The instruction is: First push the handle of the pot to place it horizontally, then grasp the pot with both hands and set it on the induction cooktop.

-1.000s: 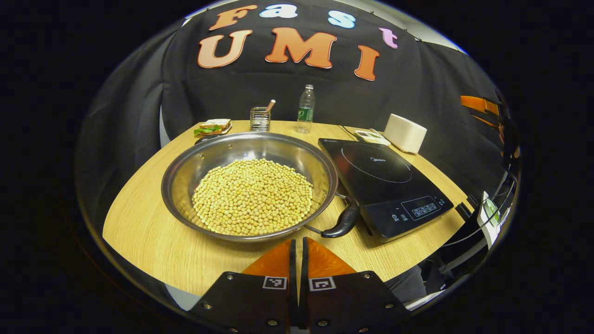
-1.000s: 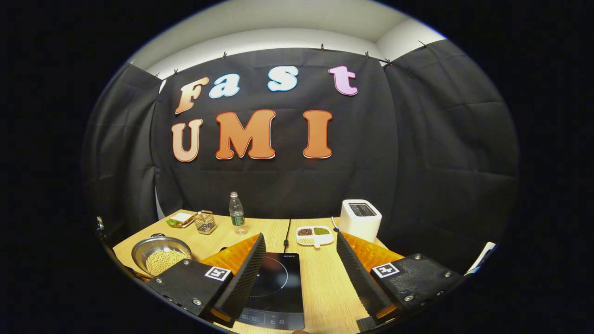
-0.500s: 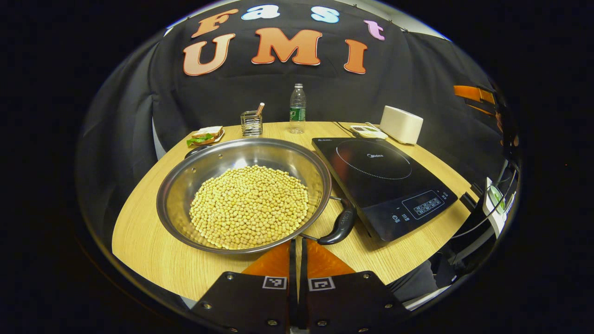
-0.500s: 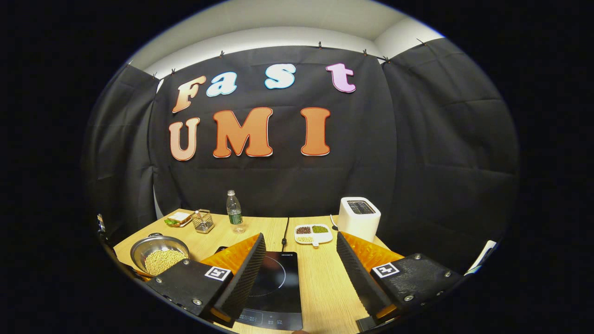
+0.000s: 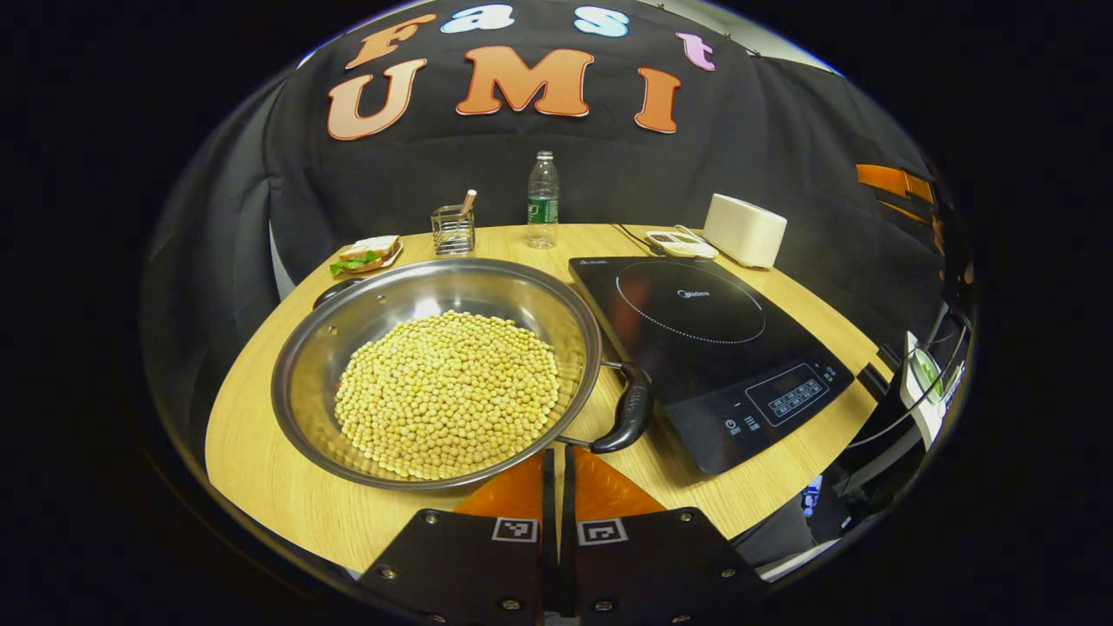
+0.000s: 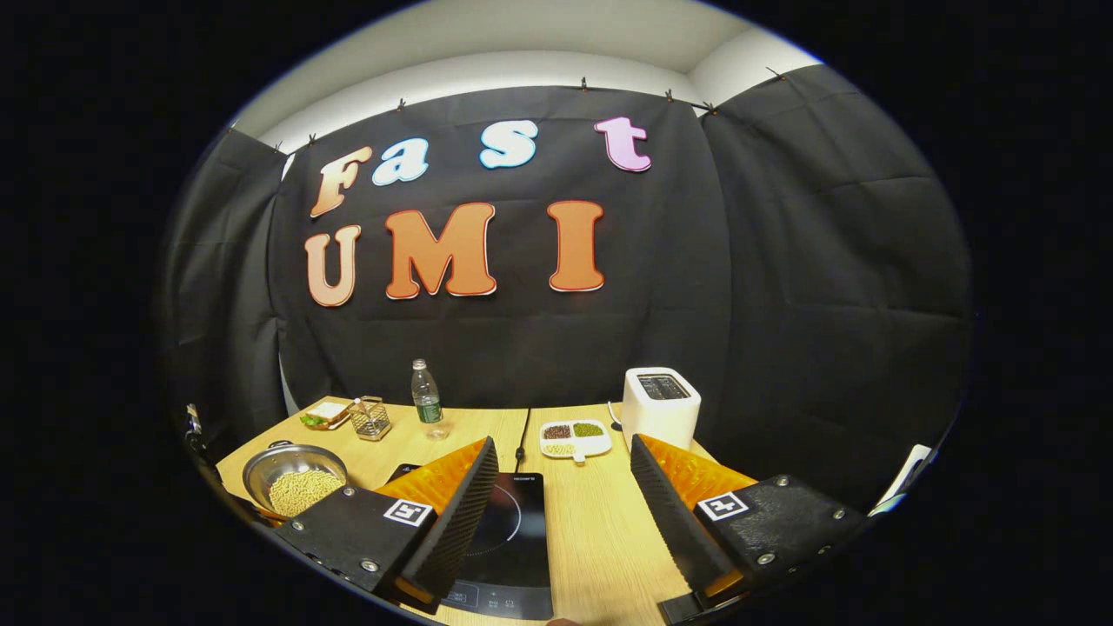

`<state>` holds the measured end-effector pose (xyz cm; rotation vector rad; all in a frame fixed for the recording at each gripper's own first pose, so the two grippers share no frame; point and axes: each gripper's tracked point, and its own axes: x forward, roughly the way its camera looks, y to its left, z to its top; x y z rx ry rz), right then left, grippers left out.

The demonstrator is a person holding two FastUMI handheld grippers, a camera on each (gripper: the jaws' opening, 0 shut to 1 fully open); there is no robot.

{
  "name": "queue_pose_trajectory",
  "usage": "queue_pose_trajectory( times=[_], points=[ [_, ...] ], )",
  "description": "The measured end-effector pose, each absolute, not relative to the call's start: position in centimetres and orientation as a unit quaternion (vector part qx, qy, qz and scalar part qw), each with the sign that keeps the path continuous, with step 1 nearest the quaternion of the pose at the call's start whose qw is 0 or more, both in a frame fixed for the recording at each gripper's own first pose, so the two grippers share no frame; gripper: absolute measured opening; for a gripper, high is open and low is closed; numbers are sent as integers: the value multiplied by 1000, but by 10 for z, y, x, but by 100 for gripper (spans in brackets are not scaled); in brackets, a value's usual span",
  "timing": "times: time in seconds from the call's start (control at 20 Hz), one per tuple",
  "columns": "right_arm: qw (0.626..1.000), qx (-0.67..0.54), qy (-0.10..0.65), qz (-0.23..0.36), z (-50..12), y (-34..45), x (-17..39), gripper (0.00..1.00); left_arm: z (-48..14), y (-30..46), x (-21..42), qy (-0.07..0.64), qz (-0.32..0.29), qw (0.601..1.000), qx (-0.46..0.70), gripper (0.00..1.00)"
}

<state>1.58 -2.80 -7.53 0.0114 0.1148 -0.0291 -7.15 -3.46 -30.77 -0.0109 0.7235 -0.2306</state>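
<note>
From where I am standing, the pot is sitting on the counter at about ten o'clock from the left claw, its wide steel bowl heaped with pale beans and its rim lying just beyond the claw's tips. The left claw is pointing forward with its two fingers pressed together, gripping nothing. The relation that matters is just right of that: the pot's black handle is lying at about one o'clock from the claw, very near it, with its long axis running from near to far and curving beside the front left corner of the induction cooktop, not yet square across. I judge the left claw to be the nearer one for the nudge that would swing the handle level. Farther right, the cooktop is lying bare beside the pot, a toaster standing behind it. The right claw is hanging well back with its fingers spread wide apart and empty, looking over the cooktop, the pot being small at its nine o'clock.
</note>
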Motion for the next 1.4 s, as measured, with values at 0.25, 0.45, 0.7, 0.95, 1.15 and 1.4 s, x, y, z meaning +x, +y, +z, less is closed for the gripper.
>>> queue_pose_trajectory(
  times=[0.25,0.45,0.7,0.95,1.15,1.4],
  points=[
    [998,7,54,-24,-75,-39,13,95,-317,-45,-59,366,-109,924,-37,2],
    [998,11,55,-30,-77,-46,12,95,-324,-50,-50,372,-88,923,-41,3],
    [998,18,55,-39,-78,-55,13,95,-323,-65,-36,370,-93,923,-51,2],
    [997,21,61,-48,-83,-66,14,95,-324,-77,-20,368,-94,922,-74,2],
    [996,22,62,-56,-85,-75,14,95,-323,-86,-8,369,-93,919,-104,2],
    [996,17,64,-64,-88,-83,17,95,-321,-92,6,369,-94,920,-96,2]
  ],
)
